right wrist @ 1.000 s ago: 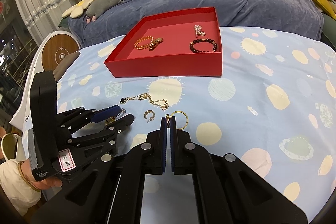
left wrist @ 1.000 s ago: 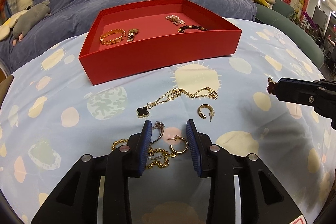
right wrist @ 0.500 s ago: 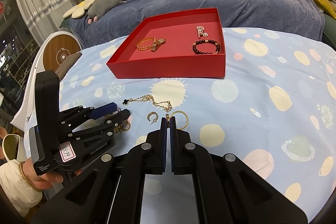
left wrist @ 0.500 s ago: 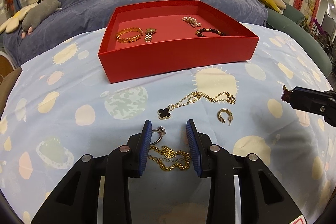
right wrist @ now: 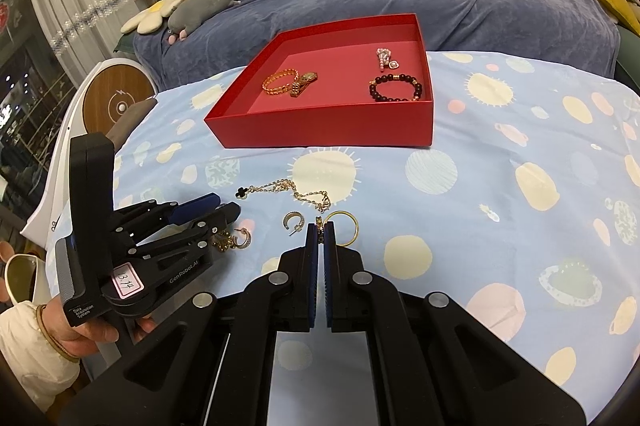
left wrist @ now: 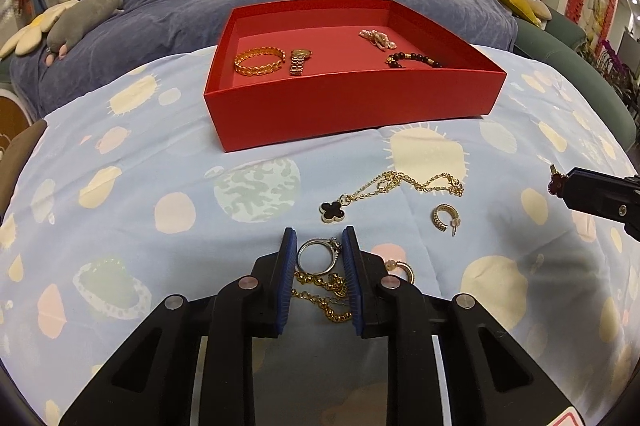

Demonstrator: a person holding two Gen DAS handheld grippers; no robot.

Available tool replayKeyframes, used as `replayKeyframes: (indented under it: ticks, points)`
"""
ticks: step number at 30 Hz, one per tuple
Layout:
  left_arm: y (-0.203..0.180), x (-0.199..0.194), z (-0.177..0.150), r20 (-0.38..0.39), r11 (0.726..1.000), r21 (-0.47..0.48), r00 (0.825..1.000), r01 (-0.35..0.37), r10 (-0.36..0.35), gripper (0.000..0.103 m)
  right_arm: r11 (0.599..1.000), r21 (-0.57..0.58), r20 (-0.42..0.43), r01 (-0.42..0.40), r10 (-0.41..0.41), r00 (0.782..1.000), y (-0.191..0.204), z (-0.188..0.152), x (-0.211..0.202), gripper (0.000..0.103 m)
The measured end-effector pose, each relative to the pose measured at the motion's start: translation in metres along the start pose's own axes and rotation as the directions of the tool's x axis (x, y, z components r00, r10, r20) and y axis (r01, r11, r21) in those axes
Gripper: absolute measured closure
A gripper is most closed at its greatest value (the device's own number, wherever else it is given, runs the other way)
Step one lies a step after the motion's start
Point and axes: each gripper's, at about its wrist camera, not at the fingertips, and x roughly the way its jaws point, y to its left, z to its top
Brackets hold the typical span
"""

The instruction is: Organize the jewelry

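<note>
We find the silver ring with a small clear stone (left wrist: 318, 256) at lower centre of the left wrist view, lying on the pale blue spotted cloth (left wrist: 120, 186) between the blue pads of our left gripper (left wrist: 319, 250). Its jaws have just been closing around the ring, and the pads look to be touching its sides, so we judge the pick is nearly secured. Under it lies a heavy gold chain (left wrist: 320, 292), and just above, a gold necklace with a black clover pendant (left wrist: 334, 212). Our right gripper (right wrist: 320, 232) is fully closed on a thin gold hoop earring (right wrist: 345, 228), held low centre. The red cardboard tray (left wrist: 352, 106), upper centre, already holds four pieces.
</note>
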Motion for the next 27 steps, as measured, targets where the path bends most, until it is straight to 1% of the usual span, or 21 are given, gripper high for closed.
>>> replayKeyframes:
  ticks: [5,8,12,18,21,24,27]
  points:
    - [-0.001,-0.002,0.0,-0.001,1.0,0.016,1.0,0.003,-0.003,0.083,1.0,0.001,0.002,0.0,0.0,1.0,0.001,0.0,0.0,0.101]
    - [0.0,-0.008,0.003,0.005,1.0,0.004,1.0,0.01,-0.01,0.083,1.0,0.003,0.006,-0.001,0.001,1.0,0.001,0.001,-0.002,0.101]
    - [0.0,-0.03,0.017,0.048,0.999,-0.023,0.998,0.045,-0.044,0.083,1.0,0.01,0.033,-0.007,0.007,0.999,0.002,0.011,-0.009,0.101]
    - [0.004,-0.056,0.058,0.092,0.993,-0.082,0.992,0.09,-0.082,0.083,0.999,0.022,0.086,-0.024,0.022,0.996,0.006,0.044,-0.02,0.101]
    - [0.009,-0.063,0.083,0.119,0.992,-0.082,0.99,0.091,-0.081,0.083,1.0,0.006,0.116,-0.013,0.012,0.993,0.008,0.069,-0.021,0.101]
    - [0.017,-0.06,0.108,0.137,0.99,-0.102,0.987,0.093,-0.079,0.083,1.0,-0.002,0.133,-0.006,0.007,0.991,0.007,0.094,-0.013,0.101]
    - [0.022,-0.05,0.132,0.155,0.991,-0.112,0.986,0.074,-0.056,0.083,1.0,0.02,0.145,-0.009,0.006,0.989,0.002,0.119,0.004,0.101]
